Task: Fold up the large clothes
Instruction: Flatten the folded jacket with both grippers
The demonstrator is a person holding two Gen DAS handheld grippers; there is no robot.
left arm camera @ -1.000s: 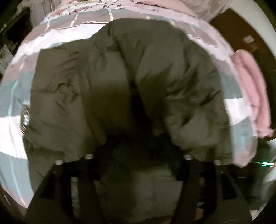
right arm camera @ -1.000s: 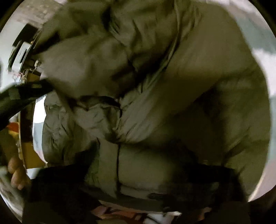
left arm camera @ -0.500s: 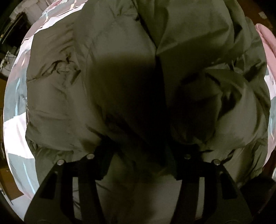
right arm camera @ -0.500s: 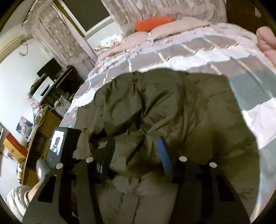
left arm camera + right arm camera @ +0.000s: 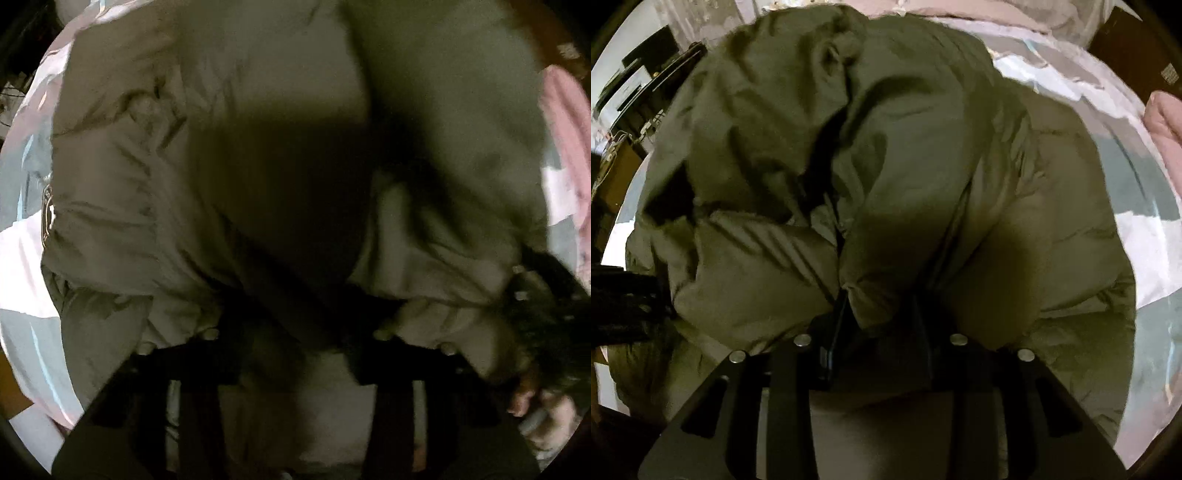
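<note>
An olive puffer jacket [image 5: 923, 155] lay bunched on a striped bedspread [image 5: 1145, 236] of grey, white and pale pink. It filled most of the view, its padded folds heaped over one another with a dark crease running down the middle. The right gripper [image 5: 879, 325] pressed into the near edge of the jacket, a fold of padding pinched between its black fingers [image 5: 831, 343]. A pink cloth [image 5: 1167, 125] sat at the far right edge. Dark furniture [image 5: 639, 92] stood at the left.

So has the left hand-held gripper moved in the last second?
Yes. The left hand-held gripper has closed in on the jacket; far less of the striped bedspread shows around it.
</note>
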